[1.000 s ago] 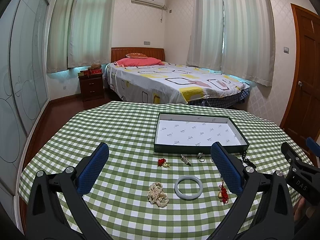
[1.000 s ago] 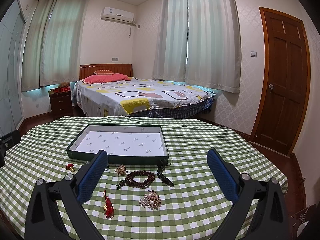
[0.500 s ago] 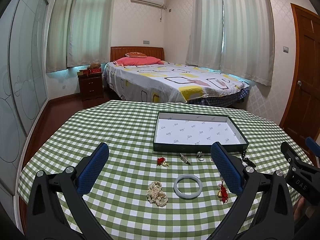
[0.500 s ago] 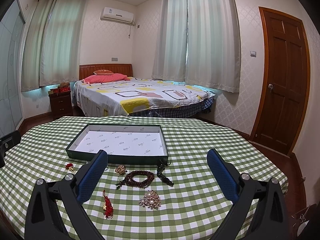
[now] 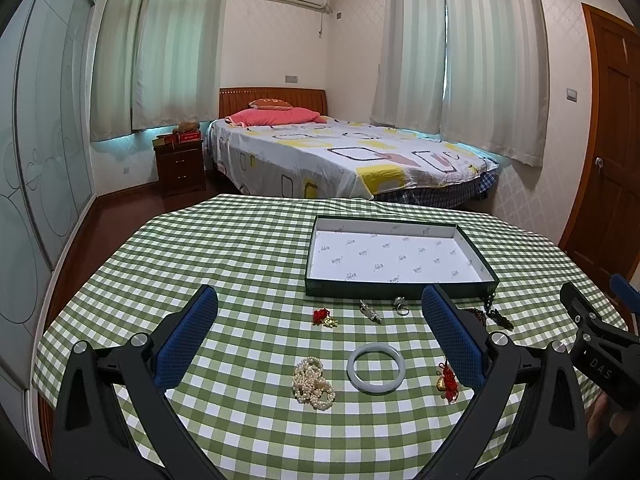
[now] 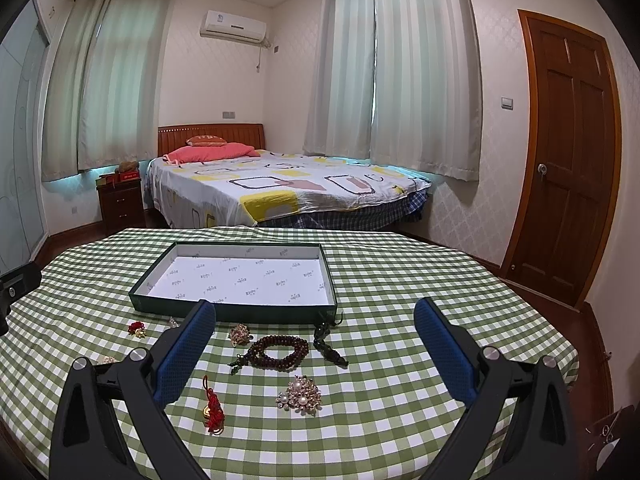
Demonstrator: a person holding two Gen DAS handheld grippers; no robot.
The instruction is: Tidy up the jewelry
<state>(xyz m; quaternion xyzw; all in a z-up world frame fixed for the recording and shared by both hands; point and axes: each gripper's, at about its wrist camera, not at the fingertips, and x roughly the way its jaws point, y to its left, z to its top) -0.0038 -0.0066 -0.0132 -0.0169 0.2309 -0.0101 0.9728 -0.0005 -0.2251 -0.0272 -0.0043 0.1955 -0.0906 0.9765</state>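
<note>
A shallow dark-green rectangular box with a white printed paper lining [image 5: 394,256] sits on the green-and-white checked tablecloth [image 5: 240,264], its inside bare. It looks meant to receive the pieces, which lie scattered on the cloth along its near side, so each is a short carry from the box and none has gone in yet.

In the left wrist view a heap of cream pearl strands [image 5: 313,383] lies just beside a pale grey-green jade bangle [image 5: 376,367]. Farther toward the box are a small red-and-gold charm [image 5: 324,317], a little silver pendant [image 5: 370,312] and a silver ring [image 5: 401,308]. A red knotted tassel with a gold bead [image 5: 447,382] lies close by the right-hand blue pad.

In the right wrist view a loop of dark brown wooden prayer beads [image 6: 278,352] lies nearest the box, with a pearl-and-gold cluster brooch [image 6: 300,395] in front of it, a smaller gold brooch [image 6: 239,334] to the left, and a dark beaded tassel strand [image 6: 329,346] running from the box corner.

The left gripper [image 5: 320,336] hangs above the cloth with its jaws spread wide, framing the pearls and bangle, holding and touching nothing. The right gripper [image 6: 316,344] is likewise wide apart and empty, its blue pads either side of the wooden beads and brooch, likely lined up for a first pick.
</note>
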